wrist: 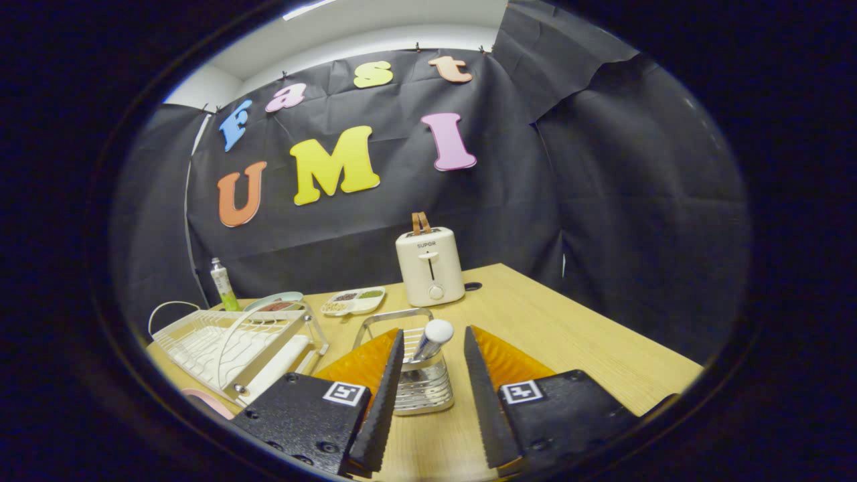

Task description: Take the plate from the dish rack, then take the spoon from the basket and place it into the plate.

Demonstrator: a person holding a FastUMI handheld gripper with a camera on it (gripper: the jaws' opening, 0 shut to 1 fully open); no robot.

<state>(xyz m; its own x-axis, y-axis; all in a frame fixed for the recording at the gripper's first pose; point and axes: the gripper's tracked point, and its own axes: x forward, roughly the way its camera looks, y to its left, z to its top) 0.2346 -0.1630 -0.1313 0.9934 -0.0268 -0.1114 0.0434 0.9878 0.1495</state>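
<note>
Spoon (433,338) stands tilted in the metal basket (415,381), its rounded end up between your fingers, touching neither. Your gripper (434,348) is spread wide, nothing held; basket sits between the fingers and just ahead. One white dish rack (231,345) just left of the left finger, pink plate (207,402) edge at its near corner. Beyond: one toaster (429,266), one divided snack dish (353,300), one tube (223,284). Bare table (589,348) right of the right finger, out to its edge

Jaws of the gripper (434,345) stand apart — the spoon (433,338) upright in the basket (418,388) between them.
</note>
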